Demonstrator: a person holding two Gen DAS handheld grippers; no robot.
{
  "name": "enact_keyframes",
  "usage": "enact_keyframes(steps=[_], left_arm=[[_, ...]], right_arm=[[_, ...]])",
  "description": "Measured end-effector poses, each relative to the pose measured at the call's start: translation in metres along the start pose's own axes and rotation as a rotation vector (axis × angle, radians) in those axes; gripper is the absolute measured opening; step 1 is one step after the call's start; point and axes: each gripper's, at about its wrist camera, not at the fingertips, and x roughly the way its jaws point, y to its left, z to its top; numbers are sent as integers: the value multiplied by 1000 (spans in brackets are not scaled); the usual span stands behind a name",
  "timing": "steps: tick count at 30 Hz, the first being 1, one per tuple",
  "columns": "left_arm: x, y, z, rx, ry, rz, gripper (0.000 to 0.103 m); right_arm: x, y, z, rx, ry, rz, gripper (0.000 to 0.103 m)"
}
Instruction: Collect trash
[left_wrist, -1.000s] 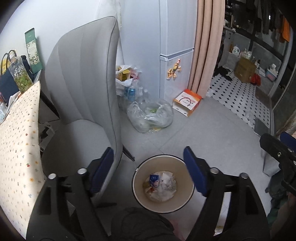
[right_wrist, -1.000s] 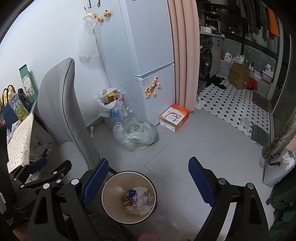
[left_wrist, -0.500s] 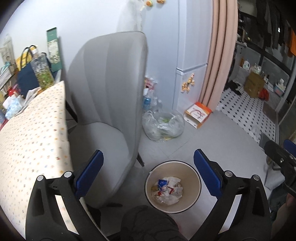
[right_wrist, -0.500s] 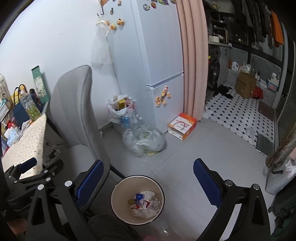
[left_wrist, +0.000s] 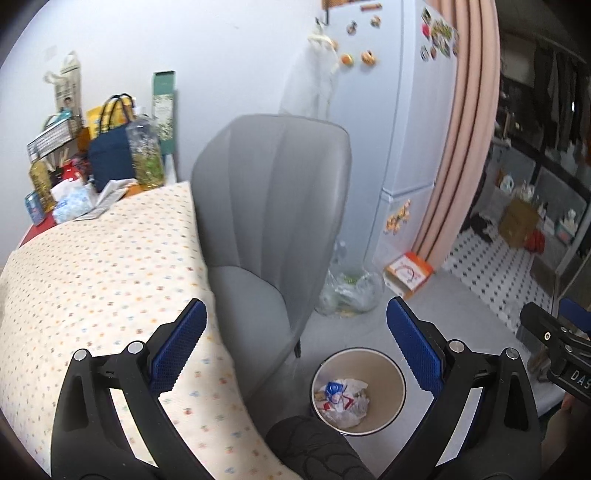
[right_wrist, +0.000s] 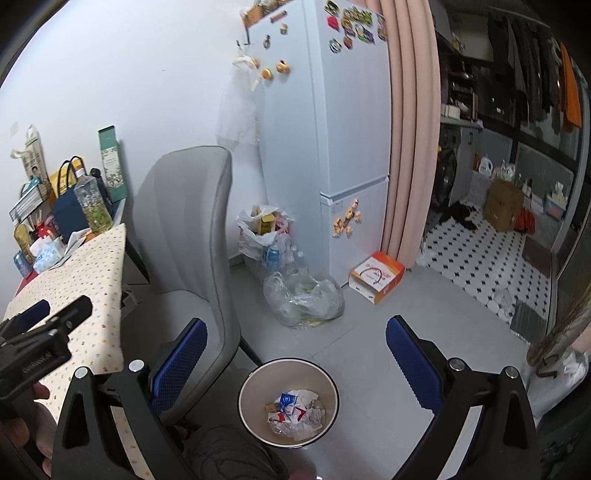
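A round beige waste bin (left_wrist: 397, 373) (right_wrist: 246, 397) stands on the grey floor, with crumpled paper and wrappers (left_wrist: 343, 397) (right_wrist: 295, 408) inside. My left gripper (left_wrist: 295, 339) hangs high above it, jaws wide open and empty, its left finger over the dotted tablecloth (left_wrist: 92, 280). My right gripper (right_wrist: 295, 350) is also open and empty, well above the bin. In the right wrist view the left gripper's tip (right_wrist: 55, 317) shows at the left edge, over the table.
A grey chair (left_wrist: 273, 221) (right_wrist: 188, 236) stands between the table and the bin. Bags, a bottle and boxes (left_wrist: 107, 158) crowd the table's far end. Clear plastic bags of rubbish (right_wrist: 303, 295), a white fridge (right_wrist: 343, 129), an orange box (right_wrist: 376, 277) and a pink curtain (right_wrist: 410, 129) lie beyond.
Both grippers have risen and pulled back from the bin, which now looks smaller. The left one swung left, bringing the table and chair into view. Both sets of jaws stand wider.
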Motion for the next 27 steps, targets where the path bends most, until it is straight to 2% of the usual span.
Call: enact_keyframes(steps=[15,20,27], left_arm=[[-88,69,-23,-101,-105,131,97],[-113,85,-28,-81,-119,195,97],[-141,109,-35,-151,-155,249,97]], right_arm=[[-76,47,-1,-97,-77,51,95],[-96,63,-3,-113,-110,75,95],[-127,88,-9,-155,-149,97,95]])
